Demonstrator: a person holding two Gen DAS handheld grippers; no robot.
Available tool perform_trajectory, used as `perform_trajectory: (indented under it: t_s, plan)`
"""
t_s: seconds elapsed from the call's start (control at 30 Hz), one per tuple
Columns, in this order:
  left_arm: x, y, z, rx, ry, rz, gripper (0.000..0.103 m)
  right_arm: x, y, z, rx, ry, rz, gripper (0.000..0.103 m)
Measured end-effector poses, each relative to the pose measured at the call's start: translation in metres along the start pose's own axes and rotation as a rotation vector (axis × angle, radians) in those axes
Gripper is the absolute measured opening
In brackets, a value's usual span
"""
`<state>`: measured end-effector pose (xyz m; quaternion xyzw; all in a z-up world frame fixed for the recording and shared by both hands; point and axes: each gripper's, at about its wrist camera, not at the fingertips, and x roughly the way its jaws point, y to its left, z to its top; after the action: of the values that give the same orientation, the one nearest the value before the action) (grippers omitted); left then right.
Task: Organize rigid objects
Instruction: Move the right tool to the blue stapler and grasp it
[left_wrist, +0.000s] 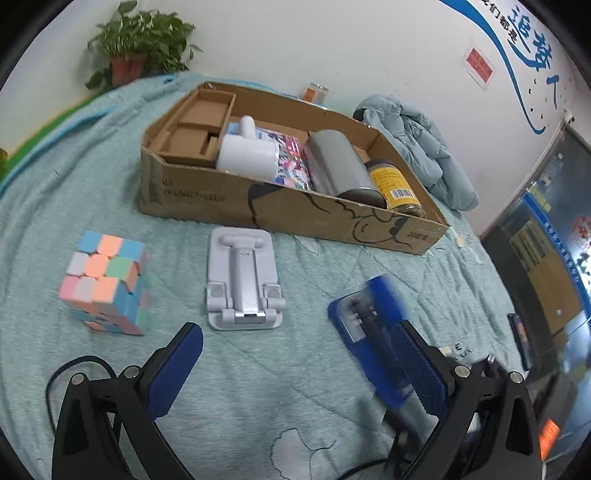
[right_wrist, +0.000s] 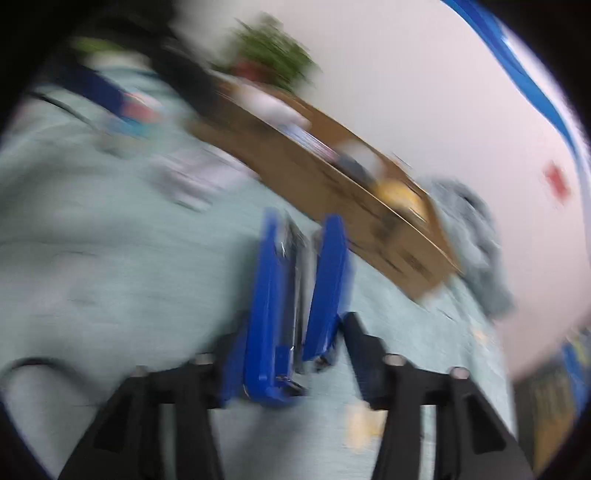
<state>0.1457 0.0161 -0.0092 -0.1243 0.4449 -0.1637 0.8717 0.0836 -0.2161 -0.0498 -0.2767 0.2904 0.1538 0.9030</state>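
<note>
Blue stapler (right_wrist: 275, 306) is pinched in the right gripper (right_wrist: 295, 291), lifted over the teal quilt near the brown cardboard box (left_wrist: 280, 210). Left gripper (left_wrist: 295, 373) hangs spread, empty. Looks mid-carry; next I'd guess it needs dropping into the box.

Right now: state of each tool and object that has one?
Left tool: open, empty.
Right tool: shut on blue stapler.
Cardboard box: open top, partly filled.
Grey cylinder: on its side, in box.
Jar: on its side, in box.
Cube: scrambled, outside box.
Phone stand: folded flat, outside box.
</note>
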Motion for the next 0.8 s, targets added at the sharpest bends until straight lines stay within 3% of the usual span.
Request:
perform_trajectory:
  t_s: [0.07,0.13,0.2,0.37,0.4,0.53,0.67,0.8]
  plan:
    - [0.006,0.004,0.0,-0.022,0.025,-0.022,0.102,-0.014,-0.005,0.001,0.091,-0.034,0.108,0.06]
    - [0.013,0.007,-0.003,-0.035,0.05,-0.043,0.102,-0.021,-0.02,-0.002,0.214,-0.051,0.173,0.072]
    - [0.019,0.007,-0.007,-0.042,0.076,-0.063,0.102,-0.018,-0.035,-0.007,0.316,-0.043,0.214,0.073]
    - [0.035,-0.007,-0.015,-0.037,0.132,-0.147,0.102,0.012,-0.044,-0.016,0.388,0.065,0.259,0.073]
    - [0.038,-0.01,-0.016,-0.032,0.14,-0.159,0.102,0.014,-0.039,-0.019,0.409,0.083,0.274,0.072]
    - [0.051,-0.018,-0.02,-0.029,0.172,-0.197,0.102,0.02,-0.031,-0.023,0.443,0.13,0.242,0.051]
    - [0.063,-0.023,-0.025,-0.038,0.203,-0.248,0.101,0.018,-0.03,-0.023,0.487,0.14,0.239,0.051]
    - [0.077,-0.031,-0.028,-0.04,0.25,-0.295,0.091,0.014,-0.036,-0.026,0.614,0.158,0.315,0.051]
